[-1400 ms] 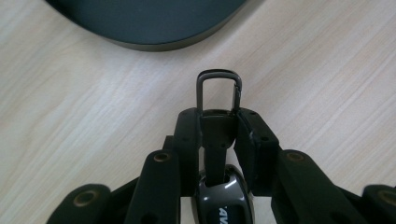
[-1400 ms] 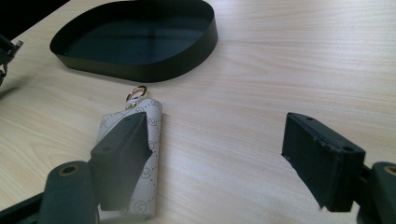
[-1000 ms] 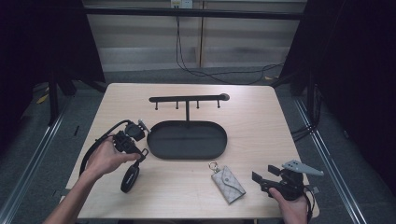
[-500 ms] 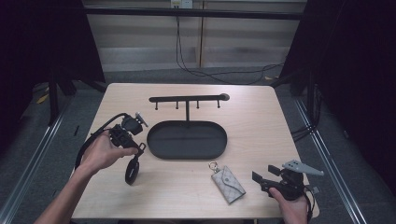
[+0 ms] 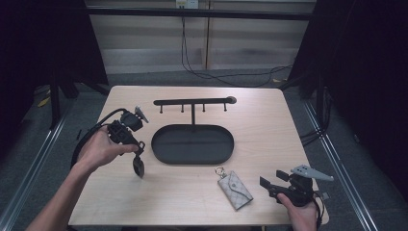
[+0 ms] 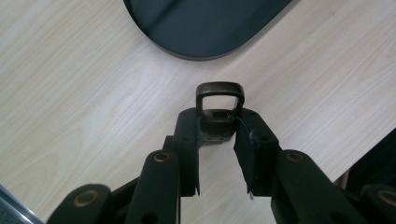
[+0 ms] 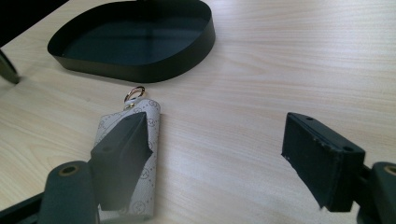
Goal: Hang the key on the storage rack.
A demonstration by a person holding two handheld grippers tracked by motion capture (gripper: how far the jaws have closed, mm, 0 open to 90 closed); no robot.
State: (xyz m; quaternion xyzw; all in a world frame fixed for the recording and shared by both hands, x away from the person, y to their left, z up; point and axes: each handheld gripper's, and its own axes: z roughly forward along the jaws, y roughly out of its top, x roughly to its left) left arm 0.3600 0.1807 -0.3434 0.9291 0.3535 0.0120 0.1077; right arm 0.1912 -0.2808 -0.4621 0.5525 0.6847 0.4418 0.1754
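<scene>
My left gripper [image 5: 139,151] points down at the table's left and is shut on a black key fob [image 5: 138,166] that hangs just above the wood. In the left gripper view the fob's dark rectangular metal loop [image 6: 220,89] sticks out past the closed jaws of the left gripper [image 6: 217,126]. A beige patterned key case [image 5: 234,183] with a gold ring lies near the front edge. My right gripper [image 5: 272,179] rests open just right of it. In the right gripper view the key case [image 7: 153,151] lies partly behind the left jaw of the right gripper [image 7: 219,144], with nothing between the jaws.
A black oval tray [image 5: 192,145] sits mid-table, with a black hook rack [image 5: 192,102] rising behind it. The tray's wall [image 7: 140,71] lies beyond the key case, and the tray [image 6: 205,23] also lies ahead of the left gripper. Dark cables run behind the table.
My left hand has risen and drawn slightly back, lifting the black fob off the table. The right gripper and the key case have stayed put.
</scene>
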